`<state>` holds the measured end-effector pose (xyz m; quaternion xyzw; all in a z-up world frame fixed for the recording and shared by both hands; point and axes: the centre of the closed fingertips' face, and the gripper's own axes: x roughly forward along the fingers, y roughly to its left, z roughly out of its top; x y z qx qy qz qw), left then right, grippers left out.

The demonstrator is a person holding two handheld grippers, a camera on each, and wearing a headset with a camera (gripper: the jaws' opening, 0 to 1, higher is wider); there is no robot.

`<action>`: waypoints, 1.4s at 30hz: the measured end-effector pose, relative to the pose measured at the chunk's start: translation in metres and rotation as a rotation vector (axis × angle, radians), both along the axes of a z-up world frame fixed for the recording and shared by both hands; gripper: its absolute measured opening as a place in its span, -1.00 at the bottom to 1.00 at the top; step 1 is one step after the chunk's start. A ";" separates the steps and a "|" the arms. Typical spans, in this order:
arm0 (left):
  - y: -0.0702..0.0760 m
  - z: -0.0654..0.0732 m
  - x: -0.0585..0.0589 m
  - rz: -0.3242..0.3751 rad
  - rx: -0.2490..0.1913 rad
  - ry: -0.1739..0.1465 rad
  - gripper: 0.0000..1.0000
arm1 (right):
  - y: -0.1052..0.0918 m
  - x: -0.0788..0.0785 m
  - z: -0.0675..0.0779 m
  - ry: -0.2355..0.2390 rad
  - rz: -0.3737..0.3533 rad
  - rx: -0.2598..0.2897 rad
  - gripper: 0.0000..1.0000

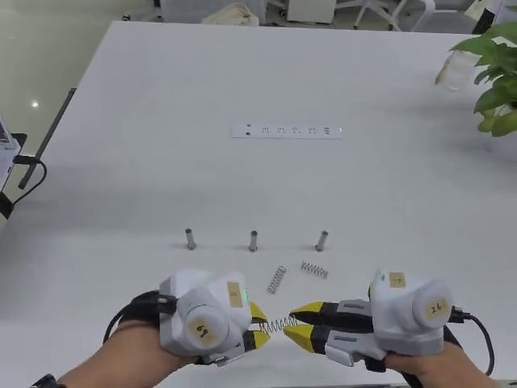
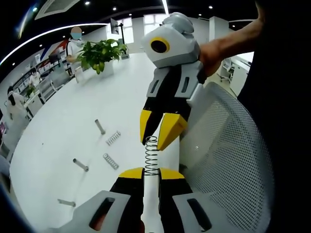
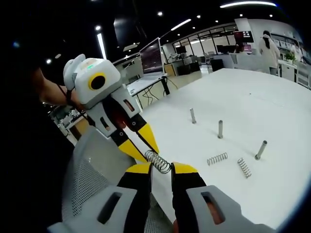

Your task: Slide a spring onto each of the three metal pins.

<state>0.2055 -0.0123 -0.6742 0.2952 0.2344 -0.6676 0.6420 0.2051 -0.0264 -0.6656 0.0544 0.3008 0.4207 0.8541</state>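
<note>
One spring (image 1: 279, 325) spans both tools. The left hand-held gripper (image 1: 262, 327) is clamped on one end. The right hand-held gripper (image 1: 291, 322) has its jaws slightly apart around the other end, and I cannot tell whether it pinches. Just beyond lie two loose springs (image 1: 277, 279) (image 1: 314, 269), and farther off three bare pins (image 1: 191, 238) (image 1: 253, 241) (image 1: 321, 240) stand on the worktop (image 1: 242, 89). A crooked handover could let the held spring flick free or buckle.
</note>
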 end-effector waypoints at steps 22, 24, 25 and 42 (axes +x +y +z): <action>-0.003 -0.007 0.007 -0.030 0.006 -0.039 -0.95 | 0.008 0.006 0.009 0.006 0.074 -0.025 -0.82; -0.005 -0.007 0.009 -0.021 0.000 -0.034 -0.95 | 0.009 0.007 0.012 0.000 0.078 -0.033 -0.83; -0.006 -0.007 0.009 -0.018 -0.003 -0.034 -0.95 | 0.009 0.009 0.014 -0.003 0.079 -0.037 -0.83; -0.035 0.018 0.023 0.034 -0.126 0.002 -0.96 | -0.007 0.021 0.041 -0.085 0.160 -0.175 -0.83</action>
